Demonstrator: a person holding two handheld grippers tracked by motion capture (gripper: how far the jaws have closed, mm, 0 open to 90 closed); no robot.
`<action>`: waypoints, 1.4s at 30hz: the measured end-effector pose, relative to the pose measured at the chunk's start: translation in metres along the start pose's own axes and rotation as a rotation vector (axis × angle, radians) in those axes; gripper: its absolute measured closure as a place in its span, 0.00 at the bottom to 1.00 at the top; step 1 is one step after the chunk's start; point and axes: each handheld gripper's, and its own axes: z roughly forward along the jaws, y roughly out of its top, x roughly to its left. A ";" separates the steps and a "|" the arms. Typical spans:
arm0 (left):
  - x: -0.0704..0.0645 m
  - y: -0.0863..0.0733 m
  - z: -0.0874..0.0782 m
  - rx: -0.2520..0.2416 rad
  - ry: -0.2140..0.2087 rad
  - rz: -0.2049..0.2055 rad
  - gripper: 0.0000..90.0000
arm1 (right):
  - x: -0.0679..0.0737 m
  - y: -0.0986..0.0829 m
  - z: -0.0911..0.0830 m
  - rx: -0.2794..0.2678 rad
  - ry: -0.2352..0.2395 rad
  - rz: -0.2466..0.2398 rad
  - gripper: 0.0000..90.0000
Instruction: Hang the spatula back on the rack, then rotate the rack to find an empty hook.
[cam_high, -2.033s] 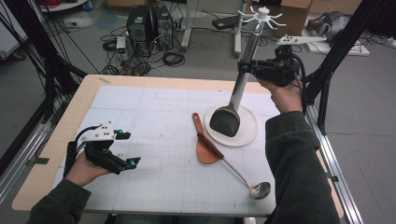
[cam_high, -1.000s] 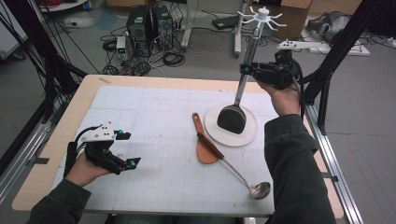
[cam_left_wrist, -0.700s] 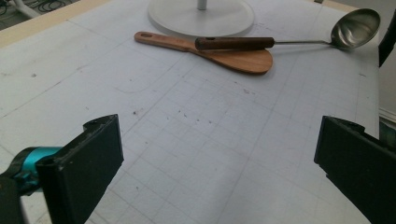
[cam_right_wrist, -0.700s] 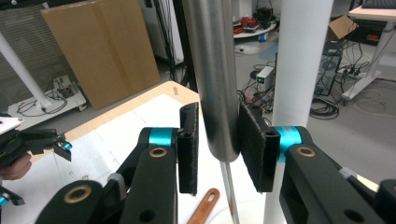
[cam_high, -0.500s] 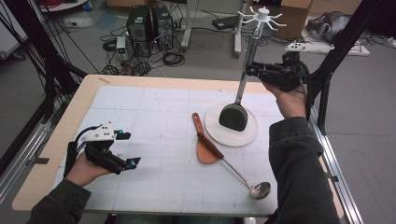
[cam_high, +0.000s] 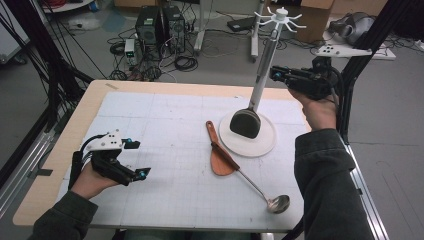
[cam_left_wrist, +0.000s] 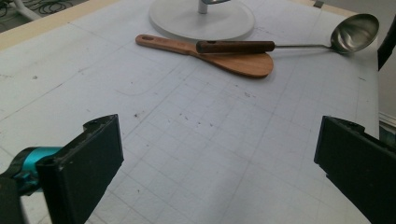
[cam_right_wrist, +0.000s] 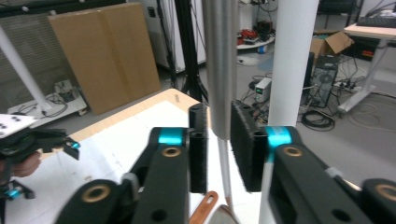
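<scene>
Gripping the black spatula (cam_high: 245, 123) tight by its shiny handle with the right gripper (cam_high: 274, 75), up in the air and close beside the pole of the white rack (cam_high: 278, 15). Holding it straight up, flat black end down, just over the rack's round base (cam_high: 265, 142); hard to tell if touching it or not. Seen from the right gripper view: jaws pressed on the silver handle from both sides.

Looks like hanging the kitchen tools on the rack. Not far along. No tool on any hook yet. First tool lifted, but not yet up at the hooks at the very top. Left to do: lift higher, hook it on, let go.

Two more tools lying on the table (cam_high: 85, 120): a wooden spoon (cam_high: 220, 160) and a metal ladle (cam_high: 277, 203), the ladle's dark handle resting across the spoon. Probably need picking apart later.

Resting low near the table's left side with the left gripper (cam_high: 139, 158), jaws wide apart, nothing in them, well away from the tools.

In the way: just the rack's own pole, very near the handle, so easy to bump. Hooks small and thin too.
</scene>
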 end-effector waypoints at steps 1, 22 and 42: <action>0.000 0.000 0.000 0.000 0.000 0.000 0.02 | 0.000 0.000 0.000 0.000 0.000 0.000 0.90; 0.002 0.000 -0.002 -0.008 0.004 -0.006 0.02 | 0.009 0.042 -0.038 -0.007 0.009 -0.048 1.00; 0.003 0.000 -0.002 -0.010 0.001 -0.012 0.02 | 0.001 0.060 -0.050 -0.016 -0.019 -0.065 1.00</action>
